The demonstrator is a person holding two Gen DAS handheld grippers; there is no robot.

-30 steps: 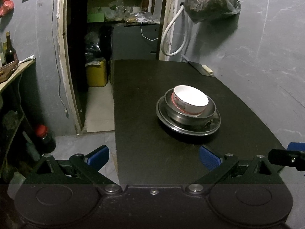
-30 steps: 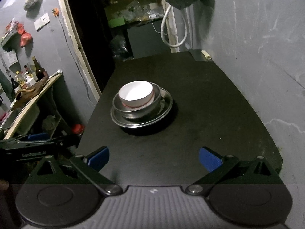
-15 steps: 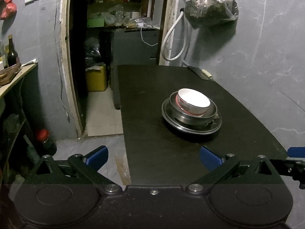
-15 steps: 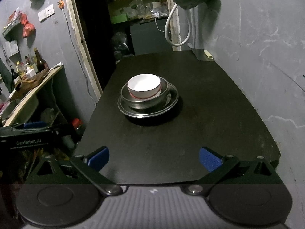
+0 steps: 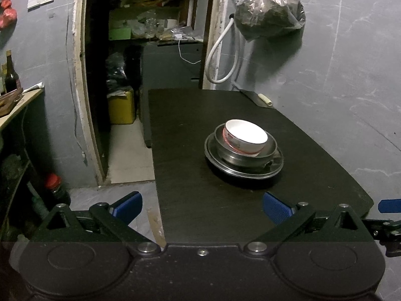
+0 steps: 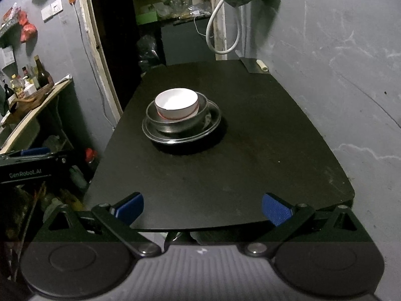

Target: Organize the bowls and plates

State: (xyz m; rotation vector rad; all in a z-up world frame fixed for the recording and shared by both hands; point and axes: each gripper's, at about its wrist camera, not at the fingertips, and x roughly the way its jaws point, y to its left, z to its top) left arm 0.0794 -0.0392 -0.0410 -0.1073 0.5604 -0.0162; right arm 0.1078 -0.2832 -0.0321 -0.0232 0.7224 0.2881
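Observation:
A white bowl with a red band [image 5: 245, 136] [image 6: 176, 102] sits nested in a steel bowl [image 5: 272, 148] [image 6: 160, 123], which stands on a steel plate [image 5: 220, 165] [image 6: 213, 123] in the middle of the black table [image 5: 200, 213] [image 6: 263, 150]. My left gripper [image 5: 200, 207] is open and empty, held back at the table's near left edge. My right gripper [image 6: 201, 207] is open and empty at the table's near edge. Each gripper shows at the edge of the other's view.
A knife [image 5: 258, 97] [image 6: 253, 65] lies at the table's far right corner by the grey wall. A dark doorway with a yellow can [image 5: 121, 105] lies beyond. A shelf with bottles [image 6: 32, 80] stands left. A bag [image 5: 269, 15] hangs on the wall.
Both grippers have drawn back from the stack, which looks smaller and farther now. The stack itself has not moved.

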